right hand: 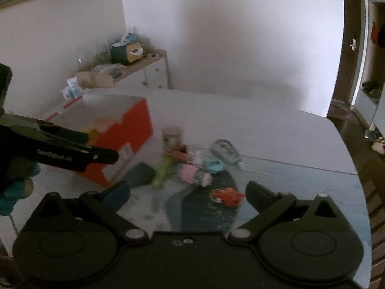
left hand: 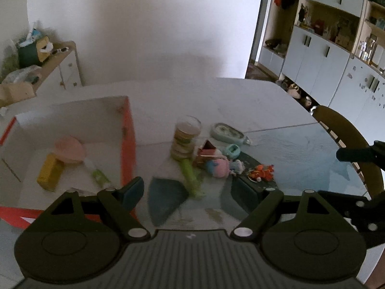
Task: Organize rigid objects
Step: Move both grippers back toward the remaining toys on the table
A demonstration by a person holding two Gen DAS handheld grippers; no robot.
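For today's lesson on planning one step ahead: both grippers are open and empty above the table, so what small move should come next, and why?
Probably ease the left gripper forward and down onto the green tube. It lies nearest between the open jaws at the edge of the toy pile, still outside the orange box, which already holds the yellow block.

Background only — white wall [left hand: 149, 29] behind the table. Low white drawer cabinet [left hand: 65, 72] at left, wood top, carrying a green tissue box [left hand: 28, 53] and sunglasses [left hand: 60, 51]. Right — pale blue cupboards [left hand: 320, 65] with open shelves; wooden chair back [left hand: 346, 130].
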